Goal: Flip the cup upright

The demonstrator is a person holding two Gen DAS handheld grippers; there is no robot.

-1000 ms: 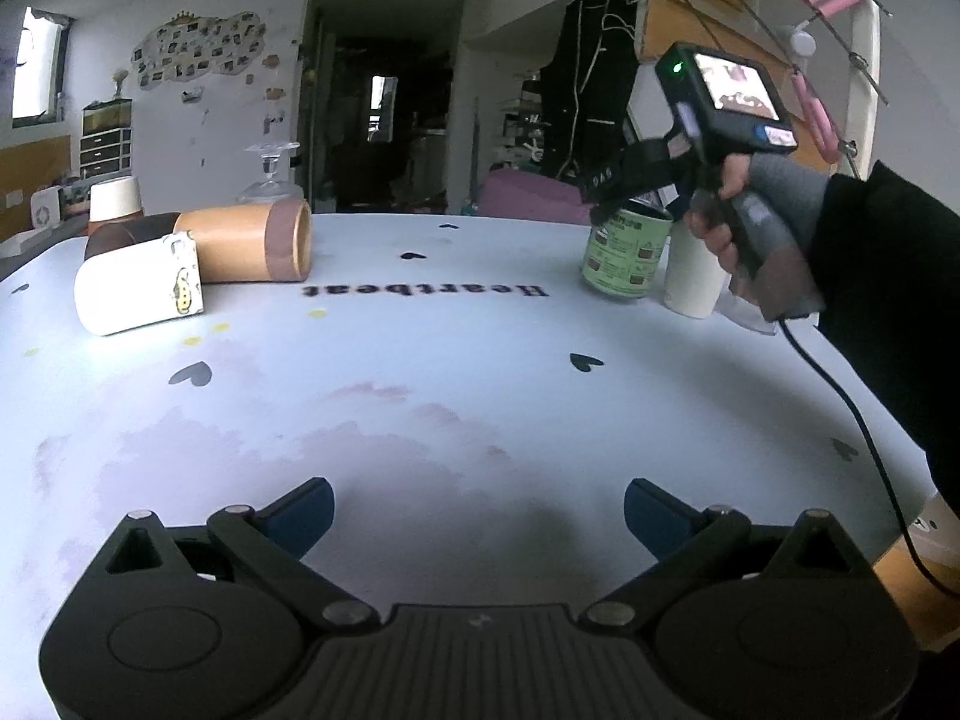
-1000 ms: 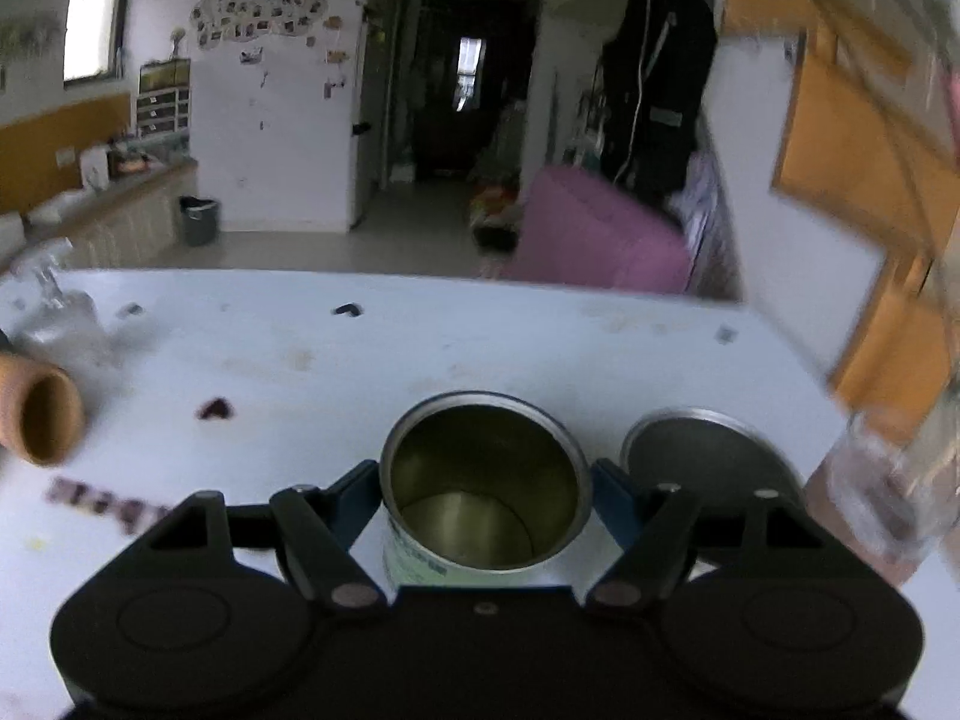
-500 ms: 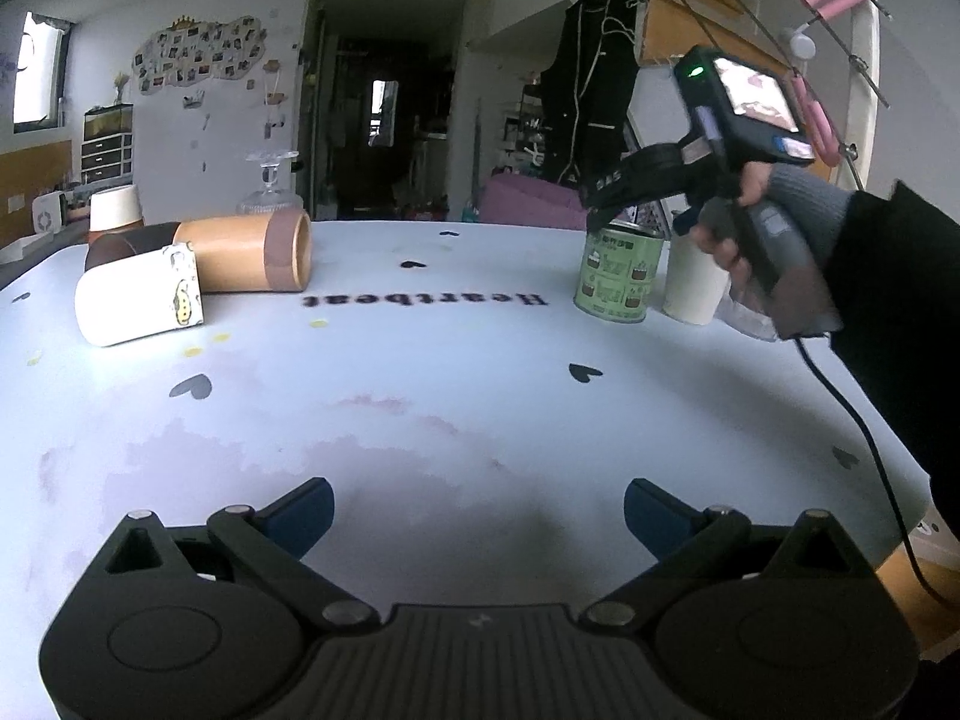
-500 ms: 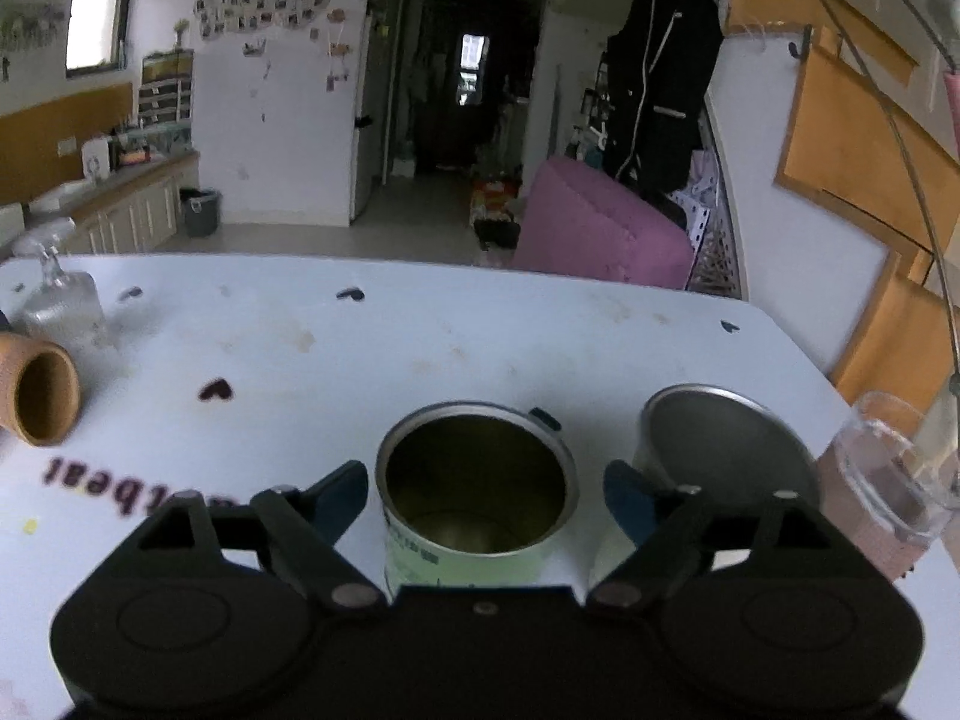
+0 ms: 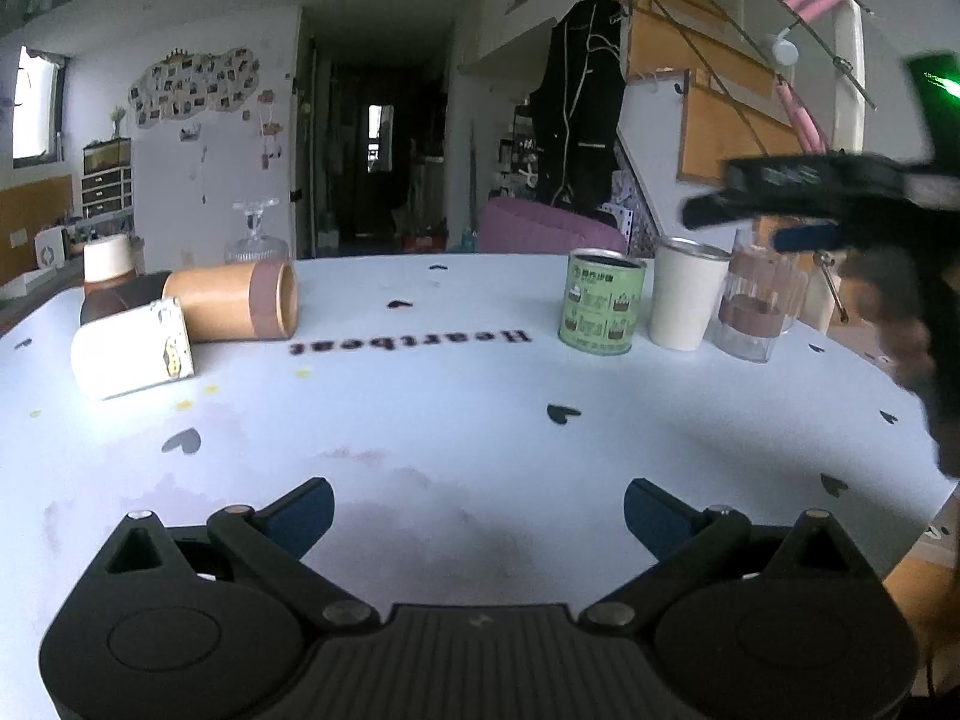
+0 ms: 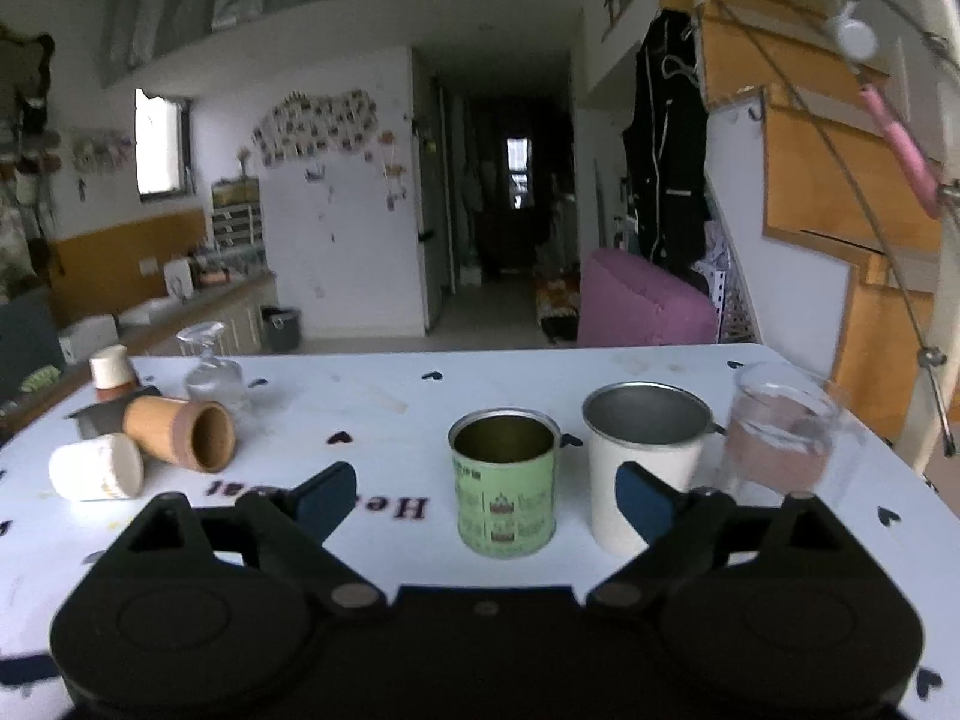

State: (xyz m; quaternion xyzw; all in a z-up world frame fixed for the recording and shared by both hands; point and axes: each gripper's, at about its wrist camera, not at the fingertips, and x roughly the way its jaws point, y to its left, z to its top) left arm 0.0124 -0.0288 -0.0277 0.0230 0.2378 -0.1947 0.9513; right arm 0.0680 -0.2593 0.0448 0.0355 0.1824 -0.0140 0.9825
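A green tin cup (image 5: 603,302) (image 6: 505,483) stands upright on the white table, mouth up. A white cup (image 5: 685,294) (image 6: 643,455) and a glass cup (image 5: 757,304) (image 6: 780,429) stand upright to its right. On the left, a tan cup (image 5: 234,300) (image 6: 180,433) and a white mug (image 5: 132,348) (image 6: 96,474) lie on their sides. My right gripper (image 6: 487,495) is open and empty, raised in front of the green tin; it shows blurred in the left wrist view (image 5: 774,207). My left gripper (image 5: 477,513) is open and empty low over the table's near part.
An upside-down stemmed glass (image 5: 256,235) (image 6: 211,369) and a small brown-and-white cup (image 5: 107,264) (image 6: 111,369) stand at the back left. The table (image 5: 480,396) ends at the right, close to the glass cup. A pink armchair (image 6: 642,306) stands behind the table.
My right gripper has let go of the green tin and pulled back and up, away from it. The tin stays upright. My left gripper has not moved.
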